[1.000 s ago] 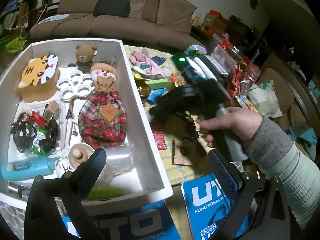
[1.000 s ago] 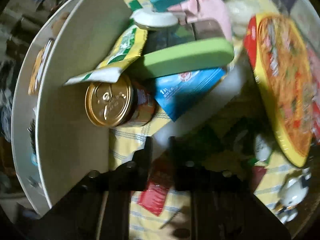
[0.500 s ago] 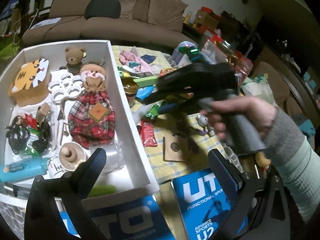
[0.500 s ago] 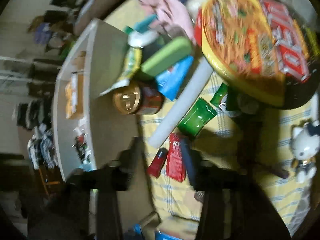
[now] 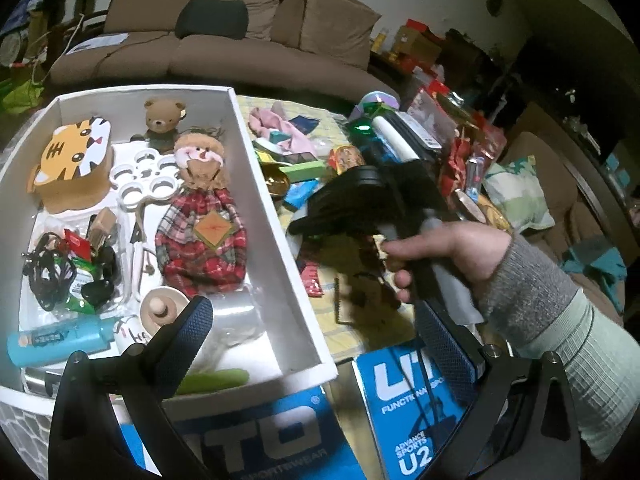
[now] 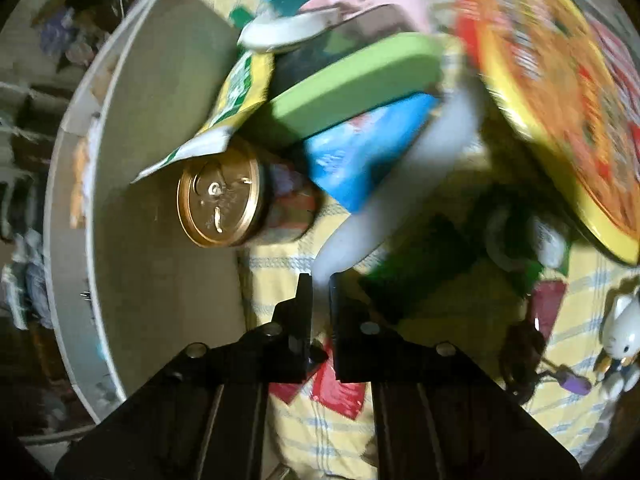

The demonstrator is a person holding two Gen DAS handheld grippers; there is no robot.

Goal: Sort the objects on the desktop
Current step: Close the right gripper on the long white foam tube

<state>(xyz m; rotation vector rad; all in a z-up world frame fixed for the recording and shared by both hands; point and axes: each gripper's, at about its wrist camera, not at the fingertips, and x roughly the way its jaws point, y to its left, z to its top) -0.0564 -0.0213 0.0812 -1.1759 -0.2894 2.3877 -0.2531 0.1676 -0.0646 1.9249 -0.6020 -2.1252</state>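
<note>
Left wrist: white box (image 5: 280,216) holds plaid doll (image 5: 200,232), teddy bear (image 5: 162,120).

Left wrist view overlooks white box (image 5: 280,216); right wrist view hangs close beside its wall.
</note>
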